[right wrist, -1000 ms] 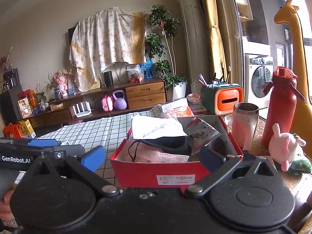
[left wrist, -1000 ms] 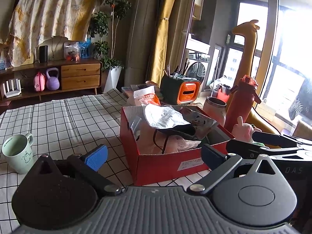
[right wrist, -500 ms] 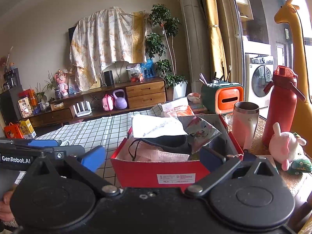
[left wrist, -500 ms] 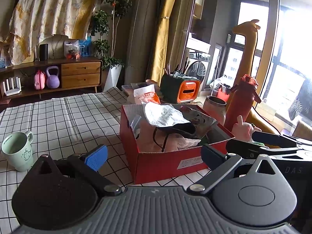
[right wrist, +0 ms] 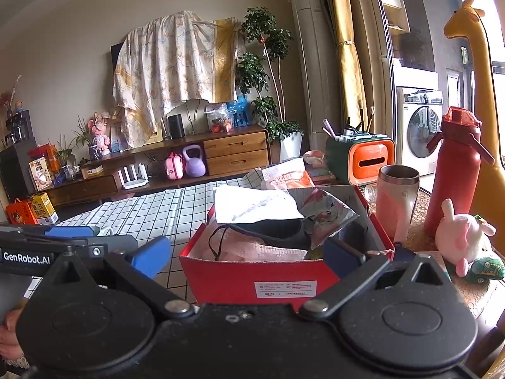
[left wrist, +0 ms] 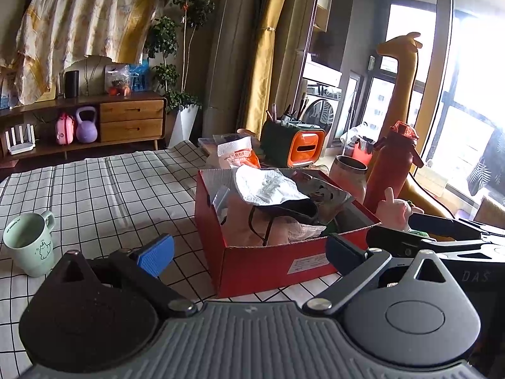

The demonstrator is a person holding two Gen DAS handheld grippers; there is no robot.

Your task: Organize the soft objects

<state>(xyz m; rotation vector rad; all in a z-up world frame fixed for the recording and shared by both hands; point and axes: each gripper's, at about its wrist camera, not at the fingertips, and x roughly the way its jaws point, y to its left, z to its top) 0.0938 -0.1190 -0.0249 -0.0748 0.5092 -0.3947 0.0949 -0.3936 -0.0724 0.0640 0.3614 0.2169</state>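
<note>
A red cardboard box (left wrist: 258, 265) stands on the checked tablecloth, heaped with soft things: a white plastic bag (left wrist: 268, 186), a black strapped item (left wrist: 290, 208) and pink cloth (left wrist: 240, 221). My left gripper (left wrist: 249, 252) is open right in front of the box, holding nothing. My right gripper (right wrist: 247, 257) is open too, facing the same red box (right wrist: 252, 281) from its short labelled side. A pink plush bunny (right wrist: 464, 243) and a small green soft toy (right wrist: 487, 268) lie to the right of the box.
A red flask (right wrist: 454, 173) and a steel tumbler (right wrist: 397, 199) stand just right of the box, with an orange and green pen holder (right wrist: 363, 158) behind. A green mug (left wrist: 28, 246) sits at the left on the tablecloth (left wrist: 110, 189). A tall giraffe figure (right wrist: 473, 63) is at the far right.
</note>
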